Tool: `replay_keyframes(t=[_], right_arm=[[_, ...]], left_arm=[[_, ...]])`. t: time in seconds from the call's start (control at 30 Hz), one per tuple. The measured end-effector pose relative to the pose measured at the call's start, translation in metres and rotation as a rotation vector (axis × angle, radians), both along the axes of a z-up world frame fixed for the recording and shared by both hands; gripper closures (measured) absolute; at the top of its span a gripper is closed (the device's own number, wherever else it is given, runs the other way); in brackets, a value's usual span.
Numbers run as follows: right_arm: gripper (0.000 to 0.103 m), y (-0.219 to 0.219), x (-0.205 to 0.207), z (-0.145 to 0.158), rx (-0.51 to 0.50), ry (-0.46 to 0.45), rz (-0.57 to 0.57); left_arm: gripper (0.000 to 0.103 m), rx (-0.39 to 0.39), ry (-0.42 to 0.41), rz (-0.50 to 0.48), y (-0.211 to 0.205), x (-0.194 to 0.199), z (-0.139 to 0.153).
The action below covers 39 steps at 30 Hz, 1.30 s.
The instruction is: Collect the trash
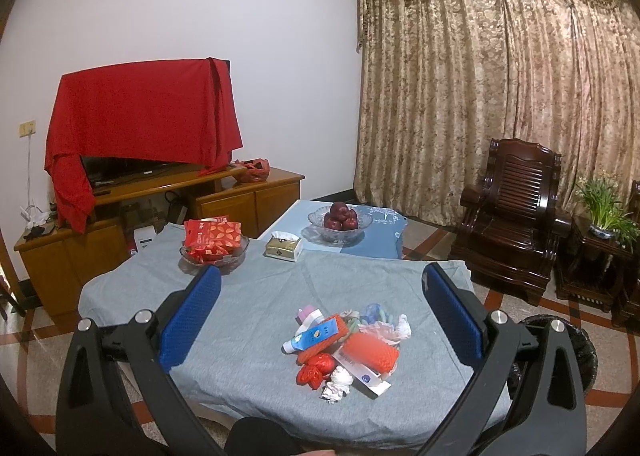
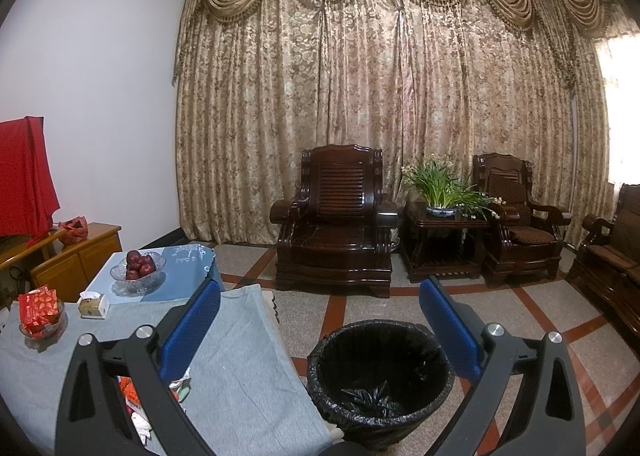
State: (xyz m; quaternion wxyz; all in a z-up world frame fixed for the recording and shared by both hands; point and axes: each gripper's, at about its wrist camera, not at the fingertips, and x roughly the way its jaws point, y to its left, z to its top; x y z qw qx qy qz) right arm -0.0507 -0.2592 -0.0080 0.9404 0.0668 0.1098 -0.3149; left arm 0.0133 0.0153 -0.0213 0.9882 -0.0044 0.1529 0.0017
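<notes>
On the grey cloth-covered low table [image 1: 256, 296], a heap of mixed trash [image 1: 344, 348] is lying near the front edge: orange foam fruit nets [image 1: 370, 350], a white squeeze tube with a blue label [image 1: 308, 338], crumpled white tissue [image 1: 340, 382], a crinkled red wrapper [image 1: 316, 370] and a flat white carton [image 1: 362, 374], all touching or overlapping one another. The left gripper [image 1: 320, 314] is hovering above the table with its blue-padded jaws spread wide, the heap sitting between them in the left wrist view, and nothing is being held. The right gripper [image 2: 320, 326] is likewise hanging with jaws wide apart and holding nothing, over the floor beside the table. Below it, the round black bin lined with a black plastic bag [image 2: 380, 376] is standing on the tiled floor just beside the table's right edge. Farther back on the table, a glass dish of red packets [image 1: 214, 244] and a gold tissue box [image 1: 283, 247] are sitting apart from the heap, and a glass bowl of dark red apples [image 1: 340, 220] is resting on the blue cloth beyond. A dark carved wooden armchair [image 2: 336, 224] is standing against the patterned gold curtains [image 2: 380, 116].
</notes>
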Motion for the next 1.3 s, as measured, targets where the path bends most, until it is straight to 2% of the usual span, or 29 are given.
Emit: replay_keyframes(t=[1.3], right_arm=[[0.006,-0.0022,-0.0015,0.0026,0.001,0.004,0.001]], left_arm=[[0.005,0.001,0.002,0.004,0.0006,0.0005,-0.0027]])
